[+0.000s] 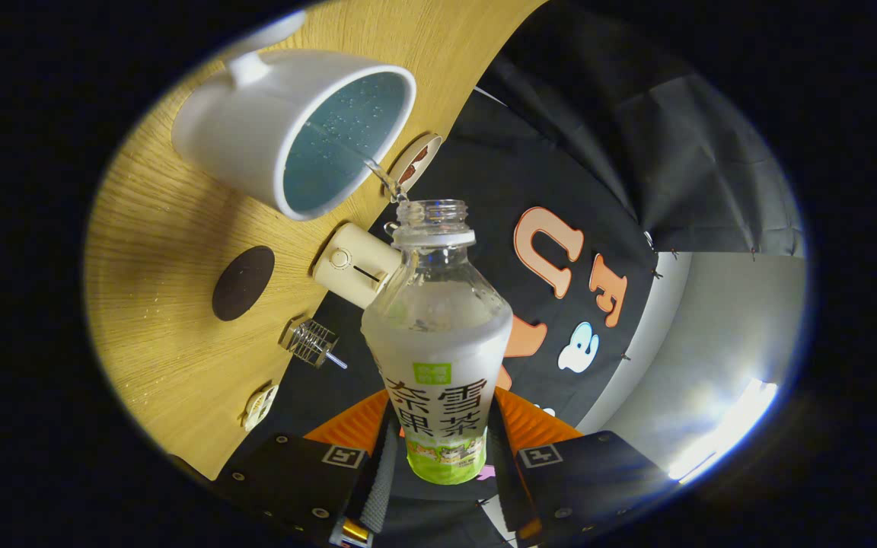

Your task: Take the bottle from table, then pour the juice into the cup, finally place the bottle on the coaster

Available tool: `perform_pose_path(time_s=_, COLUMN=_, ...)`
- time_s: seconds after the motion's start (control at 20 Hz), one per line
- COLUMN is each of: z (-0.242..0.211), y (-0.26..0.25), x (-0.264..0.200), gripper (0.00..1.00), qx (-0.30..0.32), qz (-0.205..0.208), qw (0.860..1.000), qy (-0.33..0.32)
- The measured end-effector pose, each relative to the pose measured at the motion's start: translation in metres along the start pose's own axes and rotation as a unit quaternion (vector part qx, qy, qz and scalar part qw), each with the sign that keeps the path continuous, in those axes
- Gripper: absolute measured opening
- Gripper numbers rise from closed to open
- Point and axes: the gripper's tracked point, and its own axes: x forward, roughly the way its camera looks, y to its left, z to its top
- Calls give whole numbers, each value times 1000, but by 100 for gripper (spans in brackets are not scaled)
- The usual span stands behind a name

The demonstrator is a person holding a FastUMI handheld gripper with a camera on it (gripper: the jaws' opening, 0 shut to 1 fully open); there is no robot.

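My gripper is shut on a clear plastic bottle with a white and green label, both orange fingers pressing its lower body. The bottle is uncapped and tipped over, its mouth pointing at the white cup. A thin clear stream runs from the mouth over the cup's rim into its blue inside. A dark round coaster lies on the wooden table beside the cup, off to one side of the bottle.
Along the table's far edge stand a cream boxy device, a small wire holder, a round brown-and-white item and a small pale object. The black cloth wall rises behind them.
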Motion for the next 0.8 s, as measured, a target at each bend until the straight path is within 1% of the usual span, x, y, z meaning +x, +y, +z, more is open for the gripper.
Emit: perform_pose_path(time_s=0.8, z=4, y=-8, x=2, gripper=58, qx=-27, qz=10, qw=999, qy=-12)
